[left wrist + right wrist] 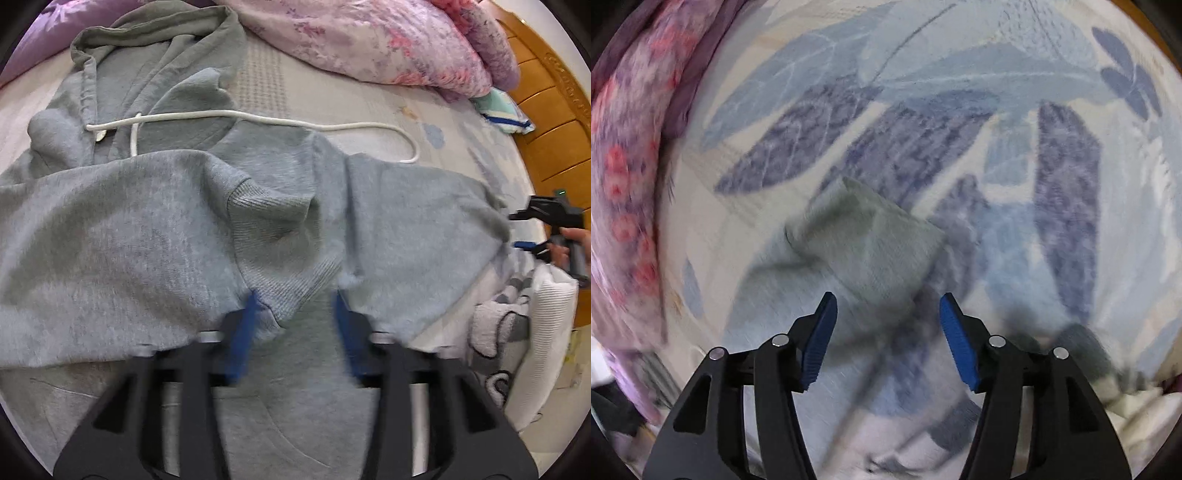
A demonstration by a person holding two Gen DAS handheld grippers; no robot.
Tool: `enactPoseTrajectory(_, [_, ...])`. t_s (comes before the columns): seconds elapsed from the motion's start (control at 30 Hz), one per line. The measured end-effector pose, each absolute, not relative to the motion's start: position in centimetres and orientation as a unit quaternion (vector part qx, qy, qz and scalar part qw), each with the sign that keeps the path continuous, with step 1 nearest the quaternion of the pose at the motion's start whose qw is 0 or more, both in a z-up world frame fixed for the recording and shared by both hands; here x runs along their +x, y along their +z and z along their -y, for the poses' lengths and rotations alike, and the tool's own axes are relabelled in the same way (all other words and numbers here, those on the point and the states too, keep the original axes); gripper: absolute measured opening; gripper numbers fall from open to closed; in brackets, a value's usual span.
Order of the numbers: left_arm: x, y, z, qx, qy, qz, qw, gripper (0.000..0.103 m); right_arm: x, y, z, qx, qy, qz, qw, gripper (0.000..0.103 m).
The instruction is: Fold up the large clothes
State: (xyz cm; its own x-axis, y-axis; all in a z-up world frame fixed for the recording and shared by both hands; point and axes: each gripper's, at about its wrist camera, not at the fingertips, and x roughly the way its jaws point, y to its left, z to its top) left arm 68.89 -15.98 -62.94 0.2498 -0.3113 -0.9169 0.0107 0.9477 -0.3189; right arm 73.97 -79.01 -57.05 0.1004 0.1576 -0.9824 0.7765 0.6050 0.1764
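Spread across the bed sheet (424,110): grey hoodie (110,229), hood toward the purple floral quilt (369,40), white drawstring (258,119) trailing over the sheet. Both sleeves folded across the chest, ribbed cuff (280,236) reaching between the left gripper's (295,306) widely parted blue fingers (240,339), gripping nothing. Farther right, right gripper (888,308) also spread wide, over another grey cuff (871,240) lying on the leaf-patterned sheet.

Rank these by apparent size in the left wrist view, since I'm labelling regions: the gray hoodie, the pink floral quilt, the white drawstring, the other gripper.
1. gray hoodie, fills most of the frame, though it lies nearest the camera.
2. pink floral quilt, partly cut off at the top.
3. white drawstring, long but thin.
4. right gripper, small at the right edge.
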Motion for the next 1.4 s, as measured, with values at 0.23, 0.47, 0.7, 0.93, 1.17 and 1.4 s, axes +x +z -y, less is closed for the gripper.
enactPoseTrajectory(0.23, [67.9, -61.4, 14.3, -0.165, -0.099, -0.597, 0.779, 0.065, 73.7, -58.2, 79.1, 0.390, -0.237, -0.606, 0.651, 0.021])
enactPoseTrajectory(0.47, [66.1, -59.9, 7.1, -0.167, -0.026, -0.586, 0.792, 0.073, 72.2, -49.6, 74.5, 0.295, -0.206, -0.519, 0.775, 0.006])
enactPoseTrajectory(0.7, [64.5, -59.3, -3.8, -0.112, 0.140, -0.587, 0.789, 0.073, 70.9, -40.4, 61.1, 0.210, -0.103, -0.445, 0.865, 0.006])
enactPoseTrajectory(0.93, [62.0, -60.0, -13.6, -0.130, 0.191, -0.582, 0.780, 0.073, 69.4, -36.2, 42.8, 0.193, 0.031, -0.433, 0.880, 0.005])
enactPoseTrajectory(1.17, [60.6, -61.3, -17.9, -0.207, 0.176, -0.574, 0.772, 0.073, 65.7, -38.3, 22.0, 0.126, 0.138, -0.463, 0.866, 0.005])
enactPoseTrajectory(1.4, [58.4, -60.2, -20.3, -0.203, 0.165, -0.570, 0.779, 0.073, 62.1, -47.1, 5.4, 0.050, 0.229, -0.529, 0.816, 0.005])
